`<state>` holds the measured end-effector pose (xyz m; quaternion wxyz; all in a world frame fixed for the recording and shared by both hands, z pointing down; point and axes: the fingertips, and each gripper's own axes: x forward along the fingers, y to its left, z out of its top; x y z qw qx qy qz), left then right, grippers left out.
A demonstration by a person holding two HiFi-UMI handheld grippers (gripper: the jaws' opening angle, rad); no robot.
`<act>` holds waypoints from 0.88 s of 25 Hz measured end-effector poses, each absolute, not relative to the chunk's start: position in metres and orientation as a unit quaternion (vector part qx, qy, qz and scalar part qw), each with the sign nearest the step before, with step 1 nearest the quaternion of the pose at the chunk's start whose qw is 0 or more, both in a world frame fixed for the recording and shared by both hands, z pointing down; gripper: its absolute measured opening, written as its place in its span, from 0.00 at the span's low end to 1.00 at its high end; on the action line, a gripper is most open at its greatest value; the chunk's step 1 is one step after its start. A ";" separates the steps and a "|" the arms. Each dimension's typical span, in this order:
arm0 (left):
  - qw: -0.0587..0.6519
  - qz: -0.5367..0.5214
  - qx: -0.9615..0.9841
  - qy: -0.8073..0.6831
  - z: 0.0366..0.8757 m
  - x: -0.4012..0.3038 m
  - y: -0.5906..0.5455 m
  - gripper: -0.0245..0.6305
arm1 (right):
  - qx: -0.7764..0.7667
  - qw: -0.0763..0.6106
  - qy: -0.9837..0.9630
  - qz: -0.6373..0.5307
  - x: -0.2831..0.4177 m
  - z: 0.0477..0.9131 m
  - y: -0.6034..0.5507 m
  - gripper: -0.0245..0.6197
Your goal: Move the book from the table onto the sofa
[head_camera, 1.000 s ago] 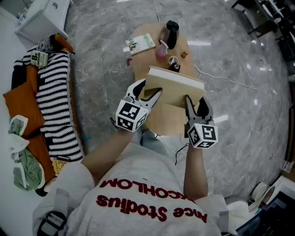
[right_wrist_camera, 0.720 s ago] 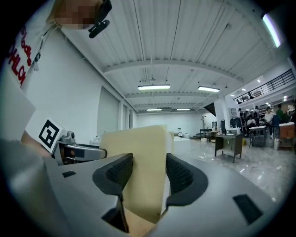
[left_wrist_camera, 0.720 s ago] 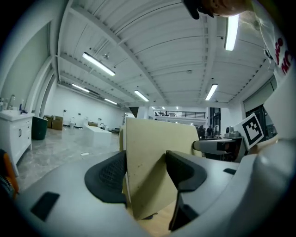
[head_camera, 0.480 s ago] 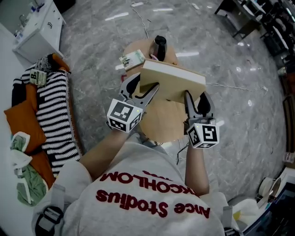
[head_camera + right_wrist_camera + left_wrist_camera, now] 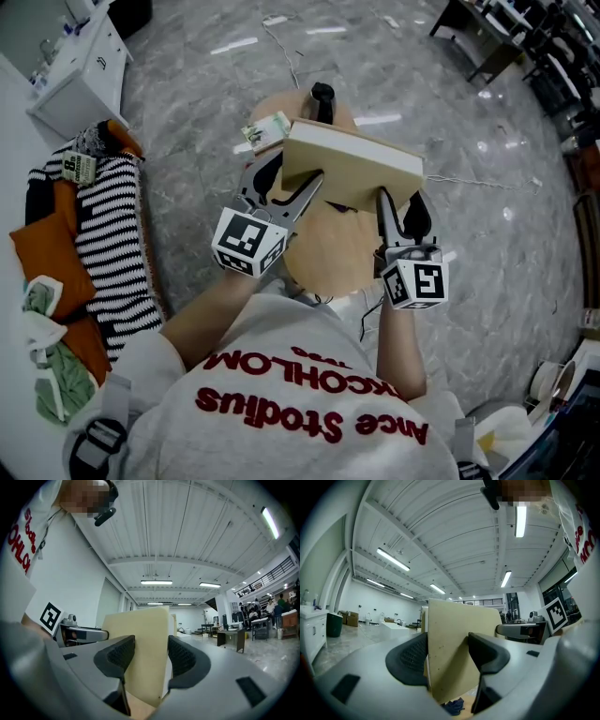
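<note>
The book (image 5: 352, 169) is held above the round bench (image 5: 323, 258), long axis running hand to hand, the left gripper (image 5: 286, 187) and right gripper (image 5: 401, 214) each with jaws clamped on its near edge. The sofa, seemingly under the striped throw (image 5: 108, 234), lies to the left gripper's side.

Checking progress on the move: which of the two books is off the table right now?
The large tan book, gripped by the left claw and right claw above the round table. The small green-and-white book lies flat on the table's far edge.
</note>
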<state>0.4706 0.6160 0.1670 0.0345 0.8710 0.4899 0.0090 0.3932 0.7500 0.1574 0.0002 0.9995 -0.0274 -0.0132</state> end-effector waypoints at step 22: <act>0.038 -0.001 0.905 0.424 0.174 0.435 0.596 0.44 | 0.994 -0.010 -0.107 -0.010 0.377 0.168 0.741 0.41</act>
